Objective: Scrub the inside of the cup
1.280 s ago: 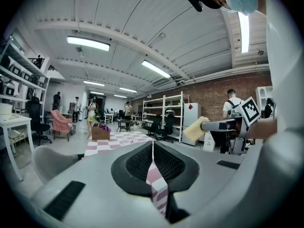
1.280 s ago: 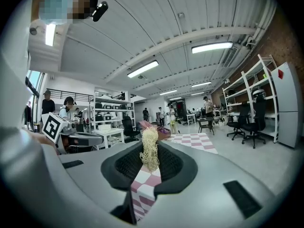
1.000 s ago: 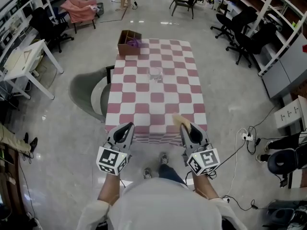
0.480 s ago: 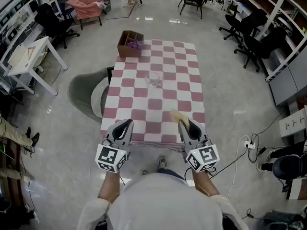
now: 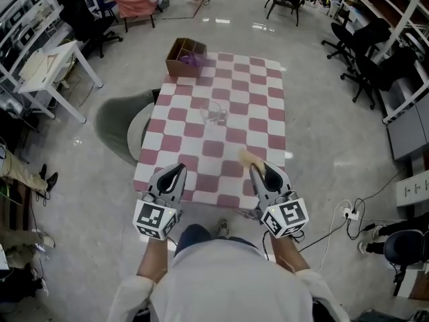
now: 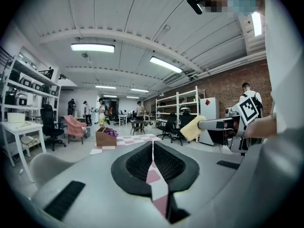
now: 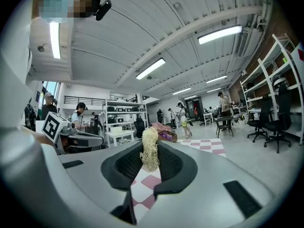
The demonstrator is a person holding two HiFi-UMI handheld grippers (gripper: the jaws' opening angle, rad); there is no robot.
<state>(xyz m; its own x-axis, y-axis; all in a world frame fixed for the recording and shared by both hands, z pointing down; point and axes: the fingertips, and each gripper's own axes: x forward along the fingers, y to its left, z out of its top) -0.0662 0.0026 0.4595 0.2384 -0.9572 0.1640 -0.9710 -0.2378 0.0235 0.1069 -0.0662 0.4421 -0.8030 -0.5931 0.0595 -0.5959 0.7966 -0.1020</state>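
Observation:
A clear glass cup [image 5: 215, 113] stands near the middle of the pink-and-white checked table [image 5: 201, 149]. My right gripper [image 5: 263, 174] hovers over the table's near right edge, shut on a yellow sponge [image 5: 249, 158] that sticks out past its tips; in the right gripper view the sponge [image 7: 150, 148] is pinched between the jaws. My left gripper [image 5: 173, 178] is over the near left edge, shut with nothing in it. The left gripper view shows its jaws pressed together [image 6: 153, 156] and the sponge [image 6: 192, 128] off to the right.
A brown cardboard box [image 5: 186, 57] with purple stuff in it sits on the table's far left corner. A grey chair [image 5: 124, 129] stands at the table's left side. Office chairs [image 5: 375, 66] and white shelving line the room; people stand at the far end.
The table has come nearer in the head view: I have stepped up to its near edge. Both grippers keep the same pose and grip.

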